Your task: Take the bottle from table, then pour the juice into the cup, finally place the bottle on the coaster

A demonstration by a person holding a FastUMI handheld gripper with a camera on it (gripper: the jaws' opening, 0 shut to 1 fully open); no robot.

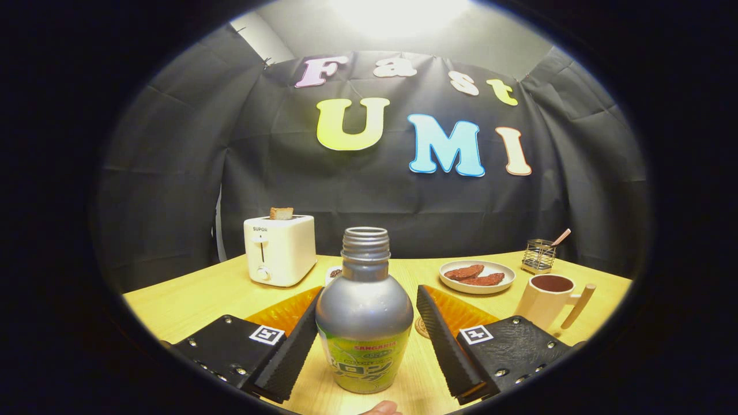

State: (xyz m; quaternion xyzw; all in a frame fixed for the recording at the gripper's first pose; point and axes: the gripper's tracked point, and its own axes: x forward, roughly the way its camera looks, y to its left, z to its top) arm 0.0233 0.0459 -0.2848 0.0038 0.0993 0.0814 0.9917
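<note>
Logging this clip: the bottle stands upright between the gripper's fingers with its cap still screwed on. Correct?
Not quite. The gripper view shows the bottle upright between the fingers of the gripper, but its threaded neck is bare and open: no cap is on it.

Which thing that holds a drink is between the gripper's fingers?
The silver bottle, uncapped, stands between the open gripper fingers. The cream cup with a handle sits apart, beyond the right finger.

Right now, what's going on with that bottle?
Gripper open, fingers either side of bottle. Bottle upright, uncapped. Cup beyond, right. Path clear.
</note>
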